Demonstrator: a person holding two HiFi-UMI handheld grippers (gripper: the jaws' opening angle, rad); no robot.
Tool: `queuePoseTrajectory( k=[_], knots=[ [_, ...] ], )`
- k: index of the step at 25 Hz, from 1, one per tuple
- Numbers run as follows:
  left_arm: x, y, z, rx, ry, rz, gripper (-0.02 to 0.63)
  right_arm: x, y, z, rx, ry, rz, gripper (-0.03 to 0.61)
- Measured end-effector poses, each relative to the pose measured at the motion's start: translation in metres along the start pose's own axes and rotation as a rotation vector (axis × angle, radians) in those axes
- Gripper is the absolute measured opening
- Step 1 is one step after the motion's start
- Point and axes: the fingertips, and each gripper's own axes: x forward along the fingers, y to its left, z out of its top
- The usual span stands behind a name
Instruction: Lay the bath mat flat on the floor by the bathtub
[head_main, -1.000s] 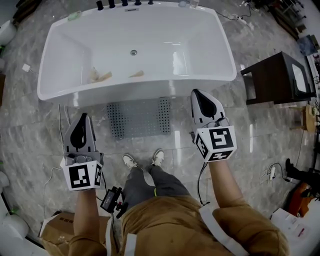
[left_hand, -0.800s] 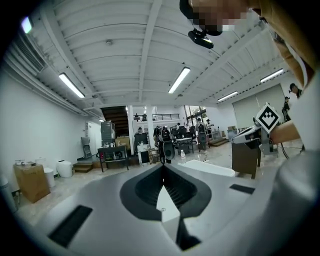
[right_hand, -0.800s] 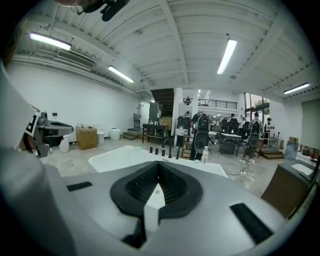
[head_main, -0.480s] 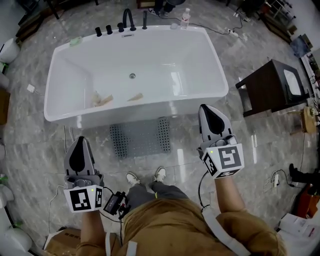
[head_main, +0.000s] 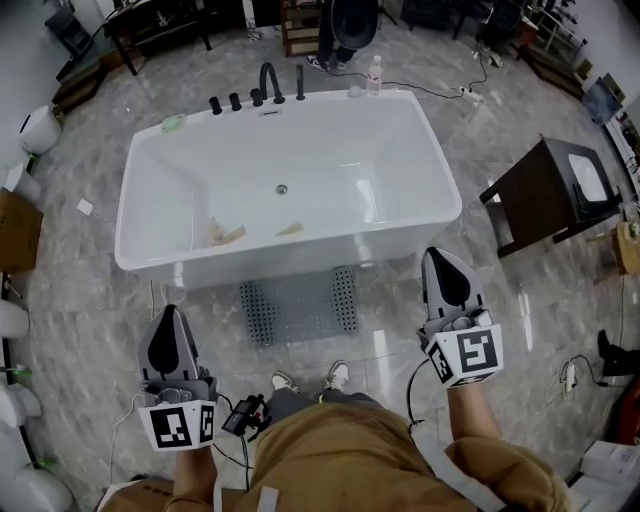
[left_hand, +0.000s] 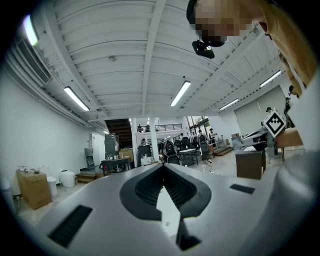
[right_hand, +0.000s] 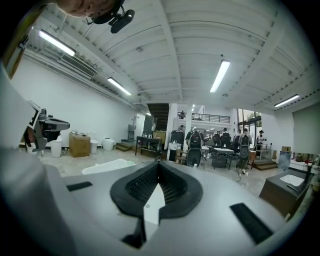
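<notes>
1. A grey perforated bath mat (head_main: 300, 308) lies flat on the marbled floor (head_main: 80, 290), its far edge against the near side of a white bathtub (head_main: 290, 180), in the head view.

2. The mat sits between the tub and the person's light-coloured shoes (head_main: 310, 380), which point towards it from just short of its near edge.

3. The left gripper (head_main: 170, 320) is held out at the person's left side, below and left of the mat. The right gripper (head_main: 443, 264) is held at the right side, level with the mat's near edge. Neither touches the mat.

4. In the left gripper view, the left gripper (left_hand: 162, 169) has its jaws pressed together at the tip with nothing between them. It points out across a large white-ceilinged hall.

5. The right gripper view shows the same: the right gripper (right_hand: 158, 165) is clenched and empty, with the pale rim of the tub low at its left.

6. Black tap fittings (head_main: 268, 80) line the tub's far rim, with a clear bottle (head_main: 375, 72) at the far right corner and a small green item (head_main: 173, 123) at the far left. Pale brown scraps (head_main: 225, 236) lie inside the tub; what they are cannot be told.

7. A dark side table (head_main: 555, 190) stands well to the right of the tub, and a cardboard box (head_main: 15, 230) sits at the left edge
</notes>
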Motion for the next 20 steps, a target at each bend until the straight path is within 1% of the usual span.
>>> queuePoseTrajectory(
  k=[6,11,16,20],
  knots=[
    [-0.020,-0.001,0.025,0.038,-0.027,-0.007,0.003,-0.021,0.001,0.025,0.024,-0.036,-0.025,0.003],
    [-0.034,-0.001,0.034,-0.022,-0.042,0.030,0.003,-0.037,-0.001,0.044,0.007,-0.061,-0.024,0.003],
    [-0.037,-0.003,0.035,-0.023,-0.063,0.050,0.003,-0.048,-0.010,0.057,0.006,-0.085,-0.026,0.003],
    [-0.042,0.007,0.030,-0.037,-0.056,0.066,0.003,-0.051,-0.008,0.065,-0.003,-0.091,-0.032,0.003]
  ],
)
